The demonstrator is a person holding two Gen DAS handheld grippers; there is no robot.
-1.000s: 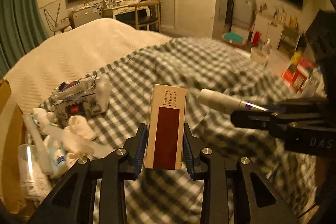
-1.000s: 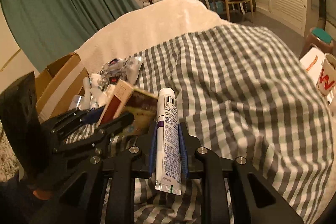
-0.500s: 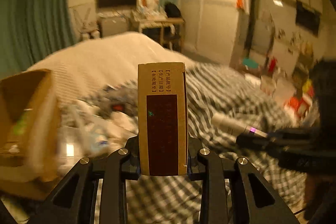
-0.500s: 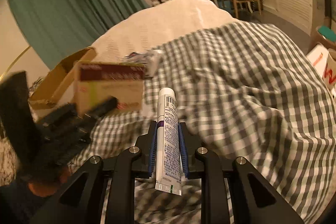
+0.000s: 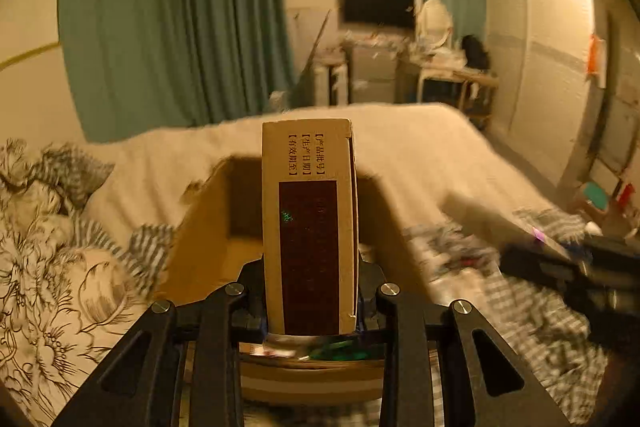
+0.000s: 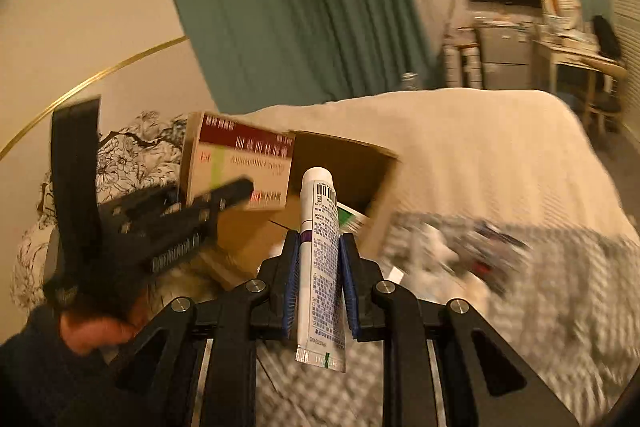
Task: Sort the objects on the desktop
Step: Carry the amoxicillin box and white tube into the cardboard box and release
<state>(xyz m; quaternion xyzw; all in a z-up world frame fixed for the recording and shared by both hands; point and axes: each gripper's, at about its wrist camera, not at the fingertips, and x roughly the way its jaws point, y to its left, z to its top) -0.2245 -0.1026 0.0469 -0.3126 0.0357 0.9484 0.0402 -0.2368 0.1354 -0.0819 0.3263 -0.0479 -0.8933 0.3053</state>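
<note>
Left tool (image 5: 312, 301) grips medicine box (image 5: 310, 227) upright, long axis vertical.

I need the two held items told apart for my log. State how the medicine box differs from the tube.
The medicine box is flat-sided tan card with a maroon panel; the tube is round, white plastic with blue print. The box is bulkier, the tube slimmer. The left gripper grips the box, the right gripper the tube. Both are near the open cardboard carton.
</note>
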